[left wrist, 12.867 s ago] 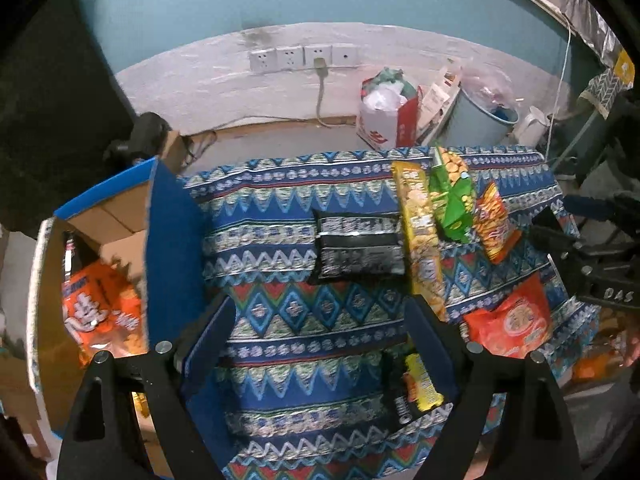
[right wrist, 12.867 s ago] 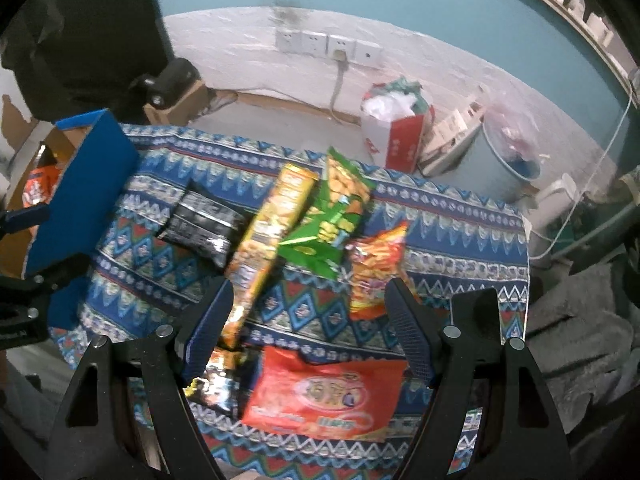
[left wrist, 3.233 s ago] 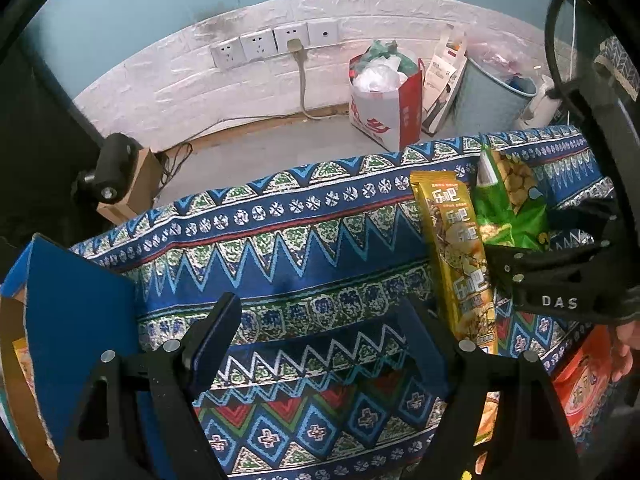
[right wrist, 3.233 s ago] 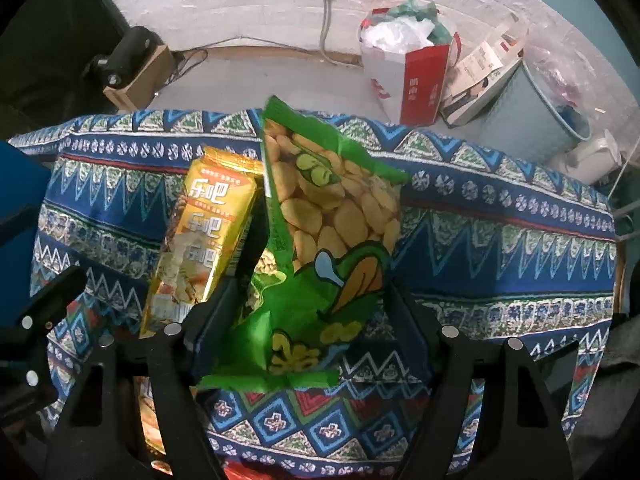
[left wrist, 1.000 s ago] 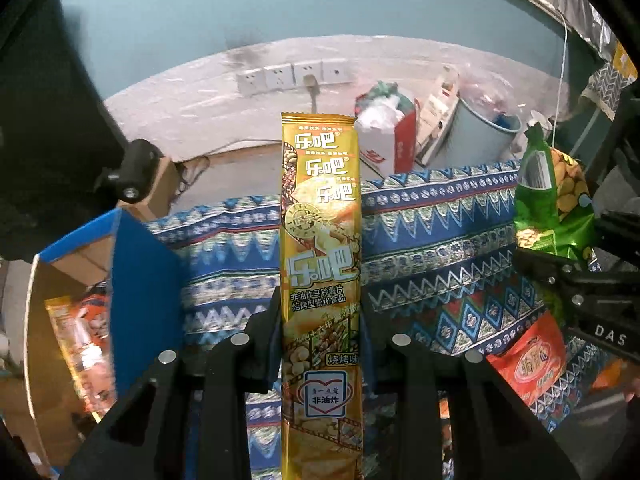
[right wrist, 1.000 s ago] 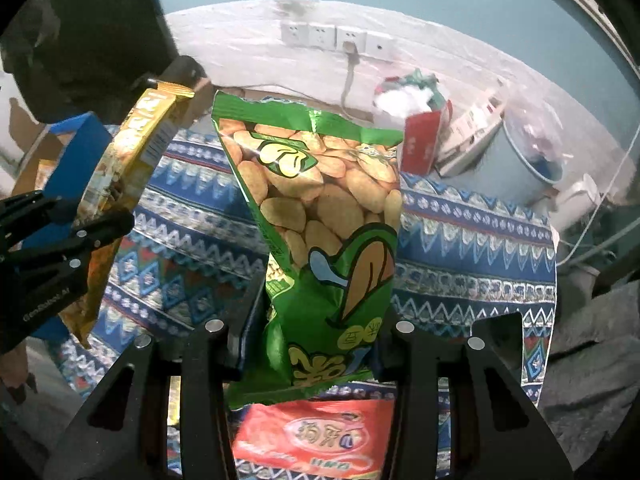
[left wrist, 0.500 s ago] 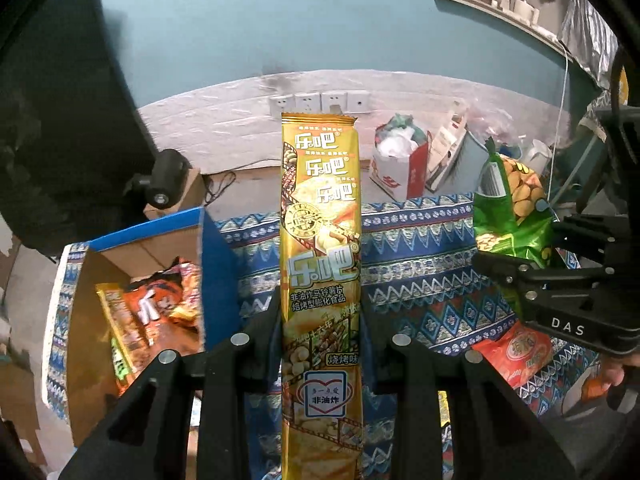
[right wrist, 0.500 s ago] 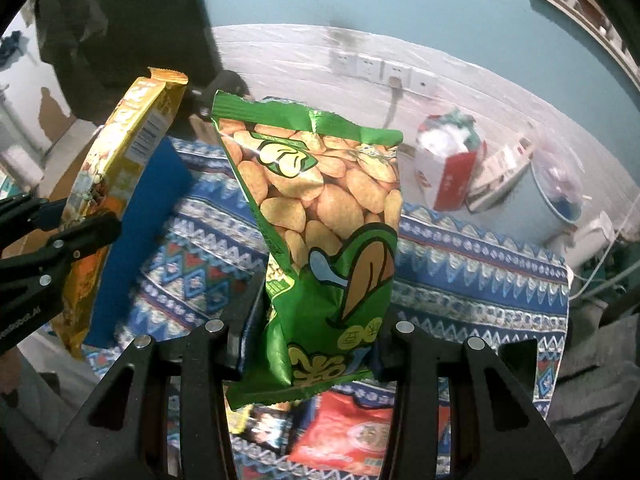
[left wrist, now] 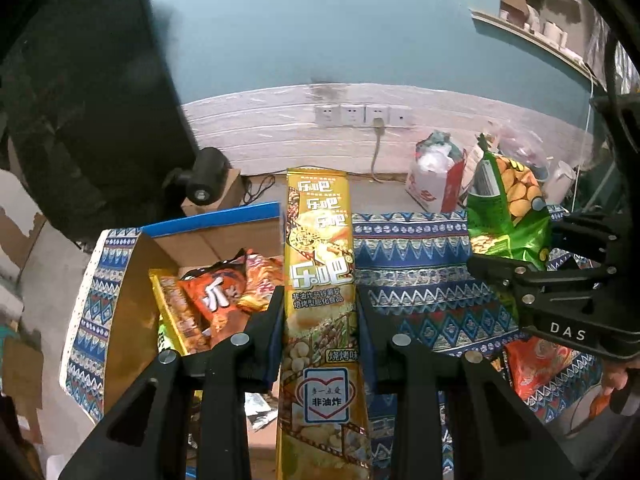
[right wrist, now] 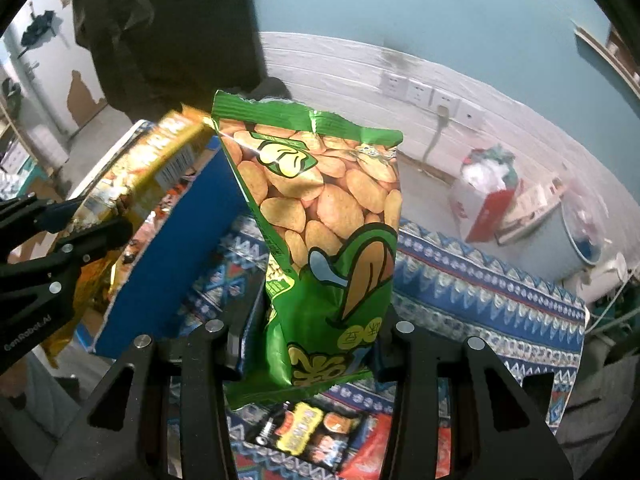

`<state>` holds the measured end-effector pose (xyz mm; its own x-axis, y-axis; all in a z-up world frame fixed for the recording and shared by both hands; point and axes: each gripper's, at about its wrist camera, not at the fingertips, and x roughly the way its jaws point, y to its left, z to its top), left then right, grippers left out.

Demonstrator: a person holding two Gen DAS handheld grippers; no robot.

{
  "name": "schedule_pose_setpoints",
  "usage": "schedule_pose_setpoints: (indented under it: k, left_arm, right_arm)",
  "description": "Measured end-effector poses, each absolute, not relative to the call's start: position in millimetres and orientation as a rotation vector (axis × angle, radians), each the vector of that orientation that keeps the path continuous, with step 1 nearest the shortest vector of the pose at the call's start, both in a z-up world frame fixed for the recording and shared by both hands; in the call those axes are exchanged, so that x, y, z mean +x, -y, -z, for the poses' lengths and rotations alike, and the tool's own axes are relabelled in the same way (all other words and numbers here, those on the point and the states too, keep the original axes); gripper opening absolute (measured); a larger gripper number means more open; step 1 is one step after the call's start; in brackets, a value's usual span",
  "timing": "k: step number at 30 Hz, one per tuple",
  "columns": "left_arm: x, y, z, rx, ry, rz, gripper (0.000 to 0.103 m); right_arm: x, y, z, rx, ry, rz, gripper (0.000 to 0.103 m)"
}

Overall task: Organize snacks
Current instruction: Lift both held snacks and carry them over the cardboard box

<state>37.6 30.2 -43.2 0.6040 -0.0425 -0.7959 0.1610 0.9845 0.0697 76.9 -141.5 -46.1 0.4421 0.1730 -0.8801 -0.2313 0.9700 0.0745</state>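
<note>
My left gripper [left wrist: 320, 308] is shut on a long yellow snack pack [left wrist: 320, 264] and holds it upright in the air, beside the open cardboard box [left wrist: 120, 304]. The box holds several snack bags, among them an orange one [left wrist: 212, 292]. My right gripper [right wrist: 316, 316] is shut on a green chip bag [right wrist: 332, 216], lifted above the patterned tablecloth [right wrist: 480, 280]. The green bag also shows in the left wrist view [left wrist: 508, 208], and the yellow pack in the right wrist view [right wrist: 148, 168].
A red snack bag [left wrist: 536, 364] and a black and yellow packet [right wrist: 308, 432] lie on the cloth near its front edge. The box's blue flap [right wrist: 180, 240] stands up. Beyond the table are a red and white bag [left wrist: 436, 176], a grey bin [right wrist: 580, 232] and wall sockets [left wrist: 360, 114].
Both grippers have moved left toward the box with their snacks held. The box's inside now shows more fully in the left wrist view, and the blue flap is closer in the right wrist view.
</note>
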Motion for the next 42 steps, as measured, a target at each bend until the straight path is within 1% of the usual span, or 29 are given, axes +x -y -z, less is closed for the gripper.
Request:
schedule_pose_setpoints:
  k: [19,31,42]
  left_arm:
    - [26.5,-115.1,43.8,0.048,-0.891,0.000,0.032]
    - [30.0,-171.3,70.3,-0.025,-0.942,-0.086,0.032]
    - [36.5,-200.9,100.1,-0.085,-1.011,-0.142,0.033]
  right_arm:
    - [105.2,48.8,45.3,-0.123,-1.081,-0.391,0.041]
    - [122.9,-11.2,54.1,-0.143,-1.099,-0.470,0.041]
    - [129.9,-48.5,70.0,-0.156,-1.138,-0.519,0.041]
